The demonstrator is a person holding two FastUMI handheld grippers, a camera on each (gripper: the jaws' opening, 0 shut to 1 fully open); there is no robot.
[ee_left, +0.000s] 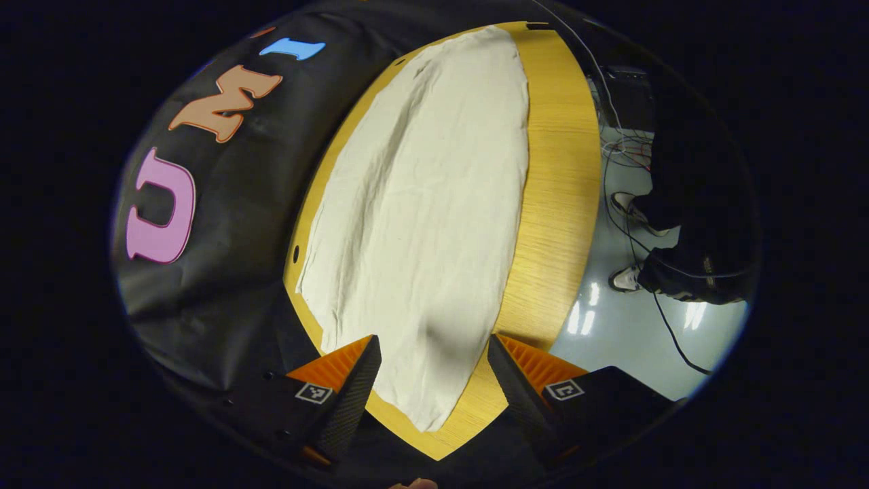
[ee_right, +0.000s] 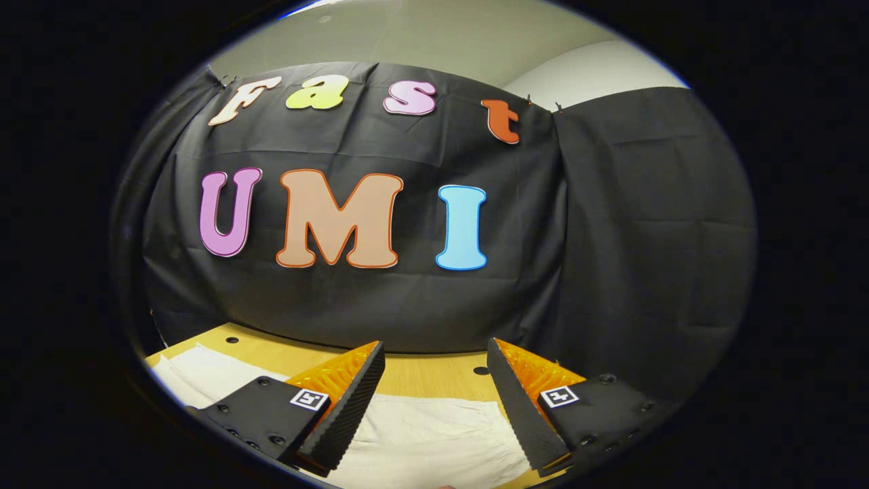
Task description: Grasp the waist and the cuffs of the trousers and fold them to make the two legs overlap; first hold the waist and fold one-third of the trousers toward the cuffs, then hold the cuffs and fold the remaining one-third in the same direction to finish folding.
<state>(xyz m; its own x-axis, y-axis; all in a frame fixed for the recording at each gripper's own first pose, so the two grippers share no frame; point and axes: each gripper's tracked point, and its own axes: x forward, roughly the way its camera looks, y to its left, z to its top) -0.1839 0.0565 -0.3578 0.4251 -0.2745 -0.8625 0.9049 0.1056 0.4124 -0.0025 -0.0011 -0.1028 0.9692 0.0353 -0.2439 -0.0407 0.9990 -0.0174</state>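
Cream-white trousers [ee_left: 424,204] lie flat and long on the wooden table [ee_left: 560,170], stretching away from me in the left gripper view. My left gripper [ee_left: 434,353] hovers open above their near end, nothing between its fingers. In the right gripper view my right gripper [ee_right: 434,360] stands open over one end of the trousers [ee_right: 428,435], facing the black cloth wall. Whether either end is waist or cuffs I cannot tell.
The table's long bare strip runs along the right of the trousers in the left gripper view, and past its edge is a shiny floor [ee_left: 624,319] with cables and a person's shoes [ee_left: 628,278]. Small holes [ee_right: 481,371] dot the table near the wall.
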